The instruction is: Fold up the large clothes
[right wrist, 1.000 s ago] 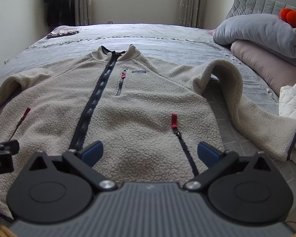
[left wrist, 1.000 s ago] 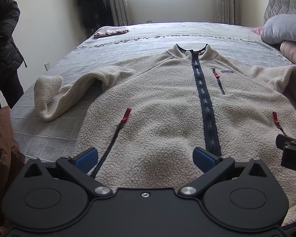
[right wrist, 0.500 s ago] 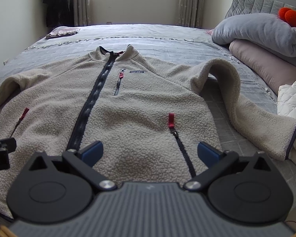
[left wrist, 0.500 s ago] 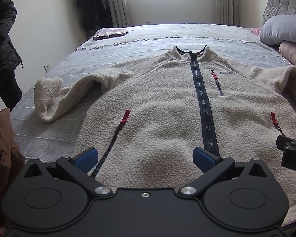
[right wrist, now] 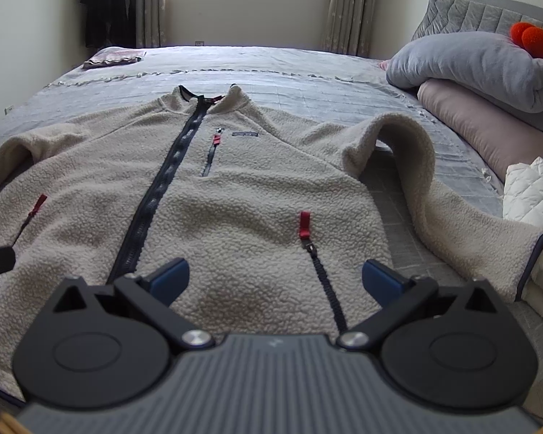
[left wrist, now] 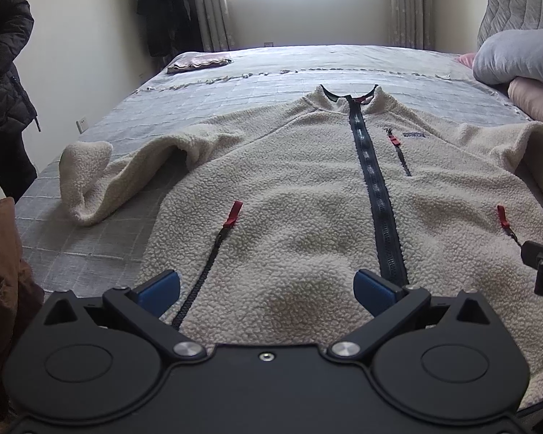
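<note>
Left wrist view: the left gripper [left wrist: 266, 285] hangs with jaws spread wide above the hem of the fleece jacket [left wrist: 307, 188], which lies front-up on the bed [left wrist: 90, 249]; the hem itself is hidden behind the gripper body.

Right wrist view: the right gripper [right wrist: 275, 278] is likewise spread and empty over the jacket; its far sleeve cuff [right wrist: 532, 260] is partly cut off.

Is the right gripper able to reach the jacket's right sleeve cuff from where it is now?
Probably yes. The right gripper is open above the jacket hem, and the cuff lies uncovered just to its right, beside a white quilt; nothing stands between them.
</note>
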Tool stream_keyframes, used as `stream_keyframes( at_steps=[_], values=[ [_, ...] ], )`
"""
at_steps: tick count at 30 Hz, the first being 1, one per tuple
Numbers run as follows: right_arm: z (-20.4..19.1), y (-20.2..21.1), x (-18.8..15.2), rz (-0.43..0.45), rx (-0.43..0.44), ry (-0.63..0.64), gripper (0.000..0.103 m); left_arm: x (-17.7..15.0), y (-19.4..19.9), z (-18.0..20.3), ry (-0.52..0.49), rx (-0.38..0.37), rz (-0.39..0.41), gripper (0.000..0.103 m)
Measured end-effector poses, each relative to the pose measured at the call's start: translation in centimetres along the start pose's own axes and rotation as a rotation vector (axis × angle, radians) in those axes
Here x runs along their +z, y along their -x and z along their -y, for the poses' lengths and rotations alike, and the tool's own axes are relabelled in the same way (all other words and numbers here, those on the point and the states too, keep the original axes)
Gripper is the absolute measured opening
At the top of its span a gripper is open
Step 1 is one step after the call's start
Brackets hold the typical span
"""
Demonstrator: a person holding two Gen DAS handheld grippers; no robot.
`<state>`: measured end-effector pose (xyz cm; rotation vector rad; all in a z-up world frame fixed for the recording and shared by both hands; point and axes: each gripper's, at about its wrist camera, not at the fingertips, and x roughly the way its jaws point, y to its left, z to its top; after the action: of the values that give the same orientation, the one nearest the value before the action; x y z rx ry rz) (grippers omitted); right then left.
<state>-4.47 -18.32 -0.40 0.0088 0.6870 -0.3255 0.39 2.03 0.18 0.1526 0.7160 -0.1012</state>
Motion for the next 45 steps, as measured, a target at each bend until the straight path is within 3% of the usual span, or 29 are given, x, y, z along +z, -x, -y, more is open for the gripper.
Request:
stream_keyframes(
  at_steps=[7, 13, 16, 22, 23, 24, 26, 27, 29, 30, 31, 34, 37, 39, 41, 43, 45],
  values=[
    [2.0, 0.2, 0.0, -0.009, 0.016, -0.018, 0.103, -0.3, 1.3, -2.6, -0.028, -0.049, 0.056, 0.103],
    [5.0, 0.1, -1.1, -0.099, 0.092, -0.017, 0.103, -1.3, 0.3, -6.3, -0.093, -0.077, -0.003, 0.103],
    [7.4, -0.3, -2.3, -0.134, 0.15, -0.049, 0.103, -2.4, -1.2, -9.3, -0.056, -0.062, -0.055, 0.103],
    [12.6, -1.8, -5.0, -0.197, 0.188, -0.163, 0.101, -5.4, -4.1, -14.6, 0.076, -0.139, -0.16, 0.101],
    [13.3, -2.2, -5.5, -0.213, 0.194, -0.185, 0.1, -6.0, -4.5, -15.2, 0.103, -0.162, -0.177, 0.094],
    [13.9, -2.6, -6.1, -0.234, 0.207, -0.21, 0.092, -6.5, -4.8, -15.6, 0.123, -0.195, -0.195, 0.087],
    [14.7, -3.4, -7.4, -0.283, 0.255, -0.271, 0.077, -7.6, -5.2, -16.3, 0.18, -0.272, -0.236, 0.062],
    [14.8, -3.7, -8.1, -0.302, 0.29, -0.295, 0.067, -8.1, -5.3, -16.5, 0.214, -0.312, -0.251, 0.057],
    [14.0, -3.0, -9.0, -0.271, 0.299, -0.257, 0.054, -8.6, -4.8, -16.5, 0.232, -0.332, -0.241, 0.039],
    [13.8, -2.6, -9.2, -0.268, 0.329, -0.242, 0.024, -8.8, -4.5, -16.6, 0.246, -0.345, -0.238, 0.031],
    [13.9, -2.3, -9.4, -0.27, 0.36, -0.264, 0.013, -8.8, -4.2, -16.7, 0.267, -0.358, -0.234, 0.021],
    [13.6, -0.8, -9.1, -0.219, 0.313, -0.221, 0.008, -8.5, -2.1, -16.6, 0.266, -0.358, -0.188, 0.015],
    [15.3, 2.1, -7.6, -0.139, 0.31, -0.262, 0.008, -7.8, 0.6, -17.1, 0.276, -0.375, -0.145, 0.014],
    [15.7, 3.5, -6.7, -0.117, 0.304, -0.241, 0.008, -7.6, 1.6, -16.8, 0.258, -0.388, -0.153, 0.014],
    [15.4, 3.8, -6.3, -0.125, 0.278, -0.199, 0.008, -7.8, 1.3, -15.7, 0.177, -0.374, -0.192, 0.015],
    [15.3, 2.7, -6.5, -0.167, 0.288, -0.188, 0.011, -8.4, 0.3, -14.3, 0.079, -0.315, -0.209, 0.02],
    [15.5, 1.7, -6.6, -0.192, 0.258, -0.194, 0.016, -8.7, -0.3, -14.0, 0.065, -0.267, -0.207, 0.031]
  ],
)
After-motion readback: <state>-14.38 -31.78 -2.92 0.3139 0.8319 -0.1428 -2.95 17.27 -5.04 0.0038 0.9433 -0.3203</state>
